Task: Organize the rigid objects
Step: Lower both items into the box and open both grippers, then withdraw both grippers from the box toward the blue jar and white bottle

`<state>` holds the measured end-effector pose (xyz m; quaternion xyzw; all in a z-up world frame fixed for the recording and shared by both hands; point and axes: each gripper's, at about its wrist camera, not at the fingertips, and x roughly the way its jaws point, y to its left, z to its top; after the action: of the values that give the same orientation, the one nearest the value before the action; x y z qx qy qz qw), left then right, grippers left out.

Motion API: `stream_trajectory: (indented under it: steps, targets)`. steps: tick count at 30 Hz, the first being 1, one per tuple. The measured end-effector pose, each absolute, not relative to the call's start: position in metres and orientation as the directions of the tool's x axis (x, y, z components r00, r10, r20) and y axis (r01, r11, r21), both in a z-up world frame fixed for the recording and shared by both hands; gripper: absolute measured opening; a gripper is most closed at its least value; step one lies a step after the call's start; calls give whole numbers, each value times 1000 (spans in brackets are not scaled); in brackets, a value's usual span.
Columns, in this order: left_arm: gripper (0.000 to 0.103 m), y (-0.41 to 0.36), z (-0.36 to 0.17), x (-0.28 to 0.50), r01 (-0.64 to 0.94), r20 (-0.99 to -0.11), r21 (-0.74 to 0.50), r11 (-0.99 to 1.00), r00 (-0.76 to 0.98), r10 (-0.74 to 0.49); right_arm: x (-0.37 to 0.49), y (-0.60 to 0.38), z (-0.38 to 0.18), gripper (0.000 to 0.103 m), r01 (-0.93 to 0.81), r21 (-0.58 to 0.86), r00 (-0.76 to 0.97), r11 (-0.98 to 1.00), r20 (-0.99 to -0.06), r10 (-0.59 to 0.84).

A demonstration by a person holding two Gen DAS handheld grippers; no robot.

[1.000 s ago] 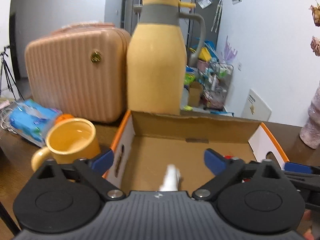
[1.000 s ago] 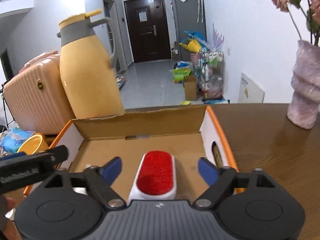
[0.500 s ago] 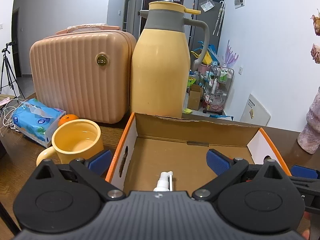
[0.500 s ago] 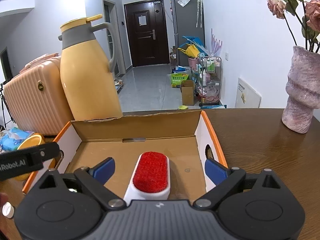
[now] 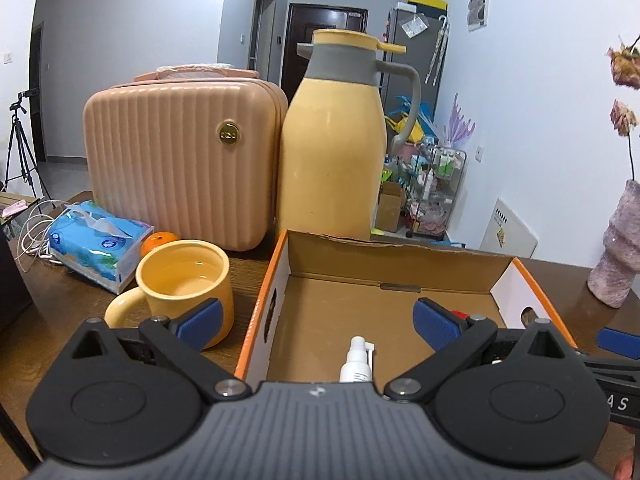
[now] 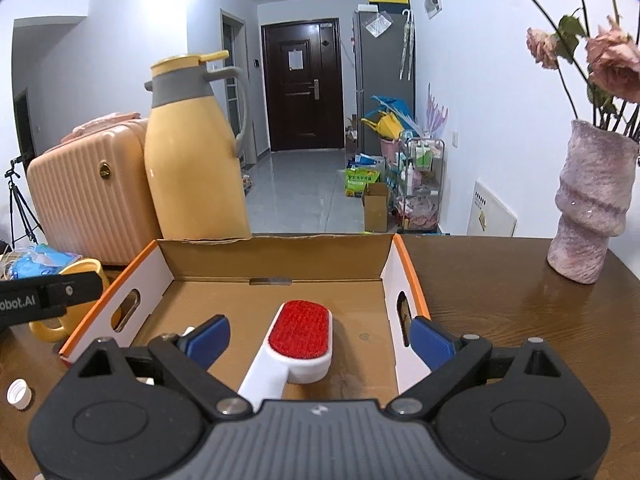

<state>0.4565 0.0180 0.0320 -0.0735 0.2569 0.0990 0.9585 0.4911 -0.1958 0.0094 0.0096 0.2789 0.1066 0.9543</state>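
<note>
Brown wooden bench (image 6: 500,300) carries everything. Pink ribbed suitcase (image 5: 180,160) stands far ahead-left of the left tool (image 5: 316,322), yellow thermos jug (image 5: 332,152) touching or just beside its right side, both behind the box. Open cardboard box (image 6: 276,256) with orange rim sits straight ahead of both tools, far wall just in front of the jug. Pink vase (image 6: 592,208) with dried roses stands well right of the right tool (image 6: 316,338), apart from the box. Blue tissue pack (image 5: 96,240) ahead-left of the left tool, small orange (image 5: 158,240) just beside it. Yellow mug (image 5: 184,280) just outside the box's left wall, behind the left tool's left pad. Lint brush (image 6: 298,344), red face up, white handle toward the camera, lies on the box floor between the right tool's pads, touching neither. White spray bottle (image 5: 358,360) lies on the box floor between the left tool's pads, untouched. White bottle cap (image 6: 18,394) on the bench left of the right tool. Both tools spread wide, holding nothing.
</note>
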Motion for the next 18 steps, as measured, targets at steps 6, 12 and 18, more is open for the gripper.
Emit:
stream_trajectory:
  steps: [6, 12, 18]
  targets:
    - [103, 22, 36, 436, -237, -487, -98, 967, 858, 161, 469, -202, 16, 97, -199, 80, 841, 977, -498, 212]
    - [103, 22, 38, 415, -237, -477, -91, 967, 863, 166, 443, -204, 20, 97, -208, 79, 856, 975, -468, 220]
    - [103, 21, 41, 390, -228, -458, -77, 971, 873, 169, 419, -205, 21, 97, -215, 66, 864, 974, -452, 221]
